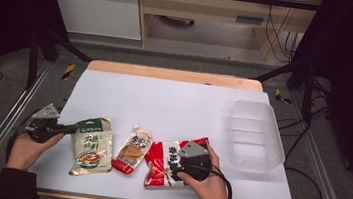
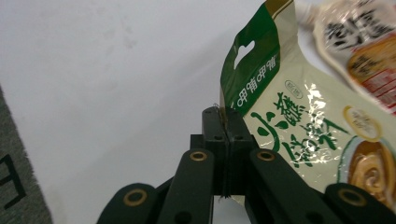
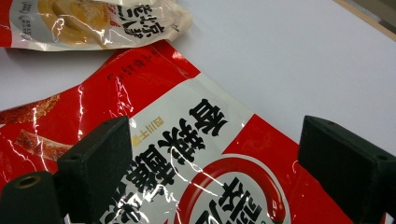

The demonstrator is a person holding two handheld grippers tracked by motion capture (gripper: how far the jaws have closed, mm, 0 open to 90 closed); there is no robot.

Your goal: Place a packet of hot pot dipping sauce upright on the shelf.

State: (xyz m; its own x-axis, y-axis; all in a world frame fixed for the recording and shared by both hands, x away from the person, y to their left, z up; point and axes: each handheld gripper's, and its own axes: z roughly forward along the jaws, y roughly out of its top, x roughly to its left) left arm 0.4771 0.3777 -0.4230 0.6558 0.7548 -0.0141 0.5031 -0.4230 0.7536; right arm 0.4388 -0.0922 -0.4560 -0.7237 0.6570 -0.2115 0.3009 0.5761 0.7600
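A green and cream food pouch (image 1: 91, 145) lies at the table's front left. My left gripper (image 1: 71, 129) is shut on its top green edge (image 2: 243, 81), jaws pressed together on the corner (image 2: 223, 122). A red and white snack packet (image 1: 164, 163) lies at the front centre. My right gripper (image 1: 185, 163) hovers just over it, open, with the packet (image 3: 201, 172) between its wide-spread fingers (image 3: 100, 158). Between the two lies a small spouted sauce pouch (image 1: 132, 150), also seen at the top left of the right gripper view (image 3: 93, 21).
A clear plastic tub (image 1: 255, 134) stands at the right side of the white table top (image 1: 174, 104). The wooden table edge (image 1: 172, 74) runs along the back. Metal frame rails flank both sides.
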